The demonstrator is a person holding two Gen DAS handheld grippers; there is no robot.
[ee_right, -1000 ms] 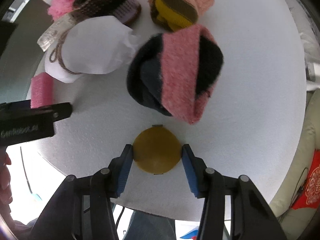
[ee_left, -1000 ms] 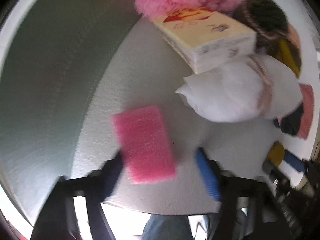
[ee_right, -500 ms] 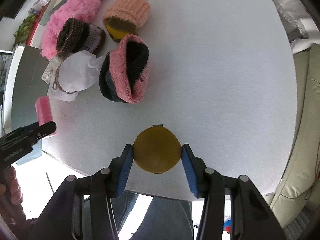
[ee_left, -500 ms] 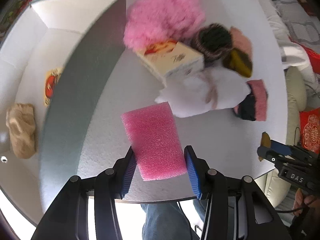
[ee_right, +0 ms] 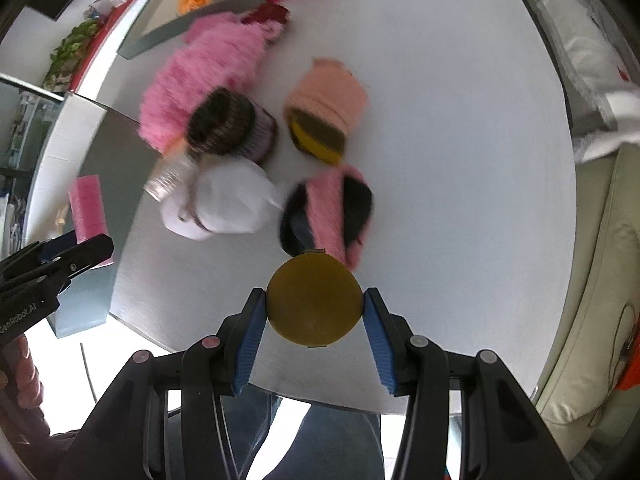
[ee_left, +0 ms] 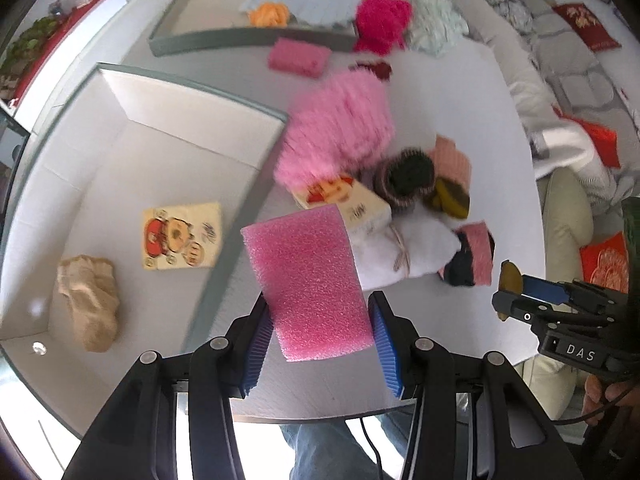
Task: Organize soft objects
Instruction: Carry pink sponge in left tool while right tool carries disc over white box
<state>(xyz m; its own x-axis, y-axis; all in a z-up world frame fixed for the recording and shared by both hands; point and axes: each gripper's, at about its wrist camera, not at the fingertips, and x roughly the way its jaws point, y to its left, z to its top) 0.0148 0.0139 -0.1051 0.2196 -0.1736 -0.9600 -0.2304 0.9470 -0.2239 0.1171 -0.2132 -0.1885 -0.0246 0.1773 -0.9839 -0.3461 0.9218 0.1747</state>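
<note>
Left wrist view, pink sponge (ee_left: pixel 310 280) clamped in left gripper (ee_left: pixel 318 344)

Porous pink foam sponge (ee_left: pixel 310 280), fluffy pink fabric (ee_left: pixel 340 128)

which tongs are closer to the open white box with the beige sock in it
Left. The left tongs, clamping the pink sponge, hang by the white box near its edge; the right tongs, gripping a mustard disc, sit across the table.
</note>
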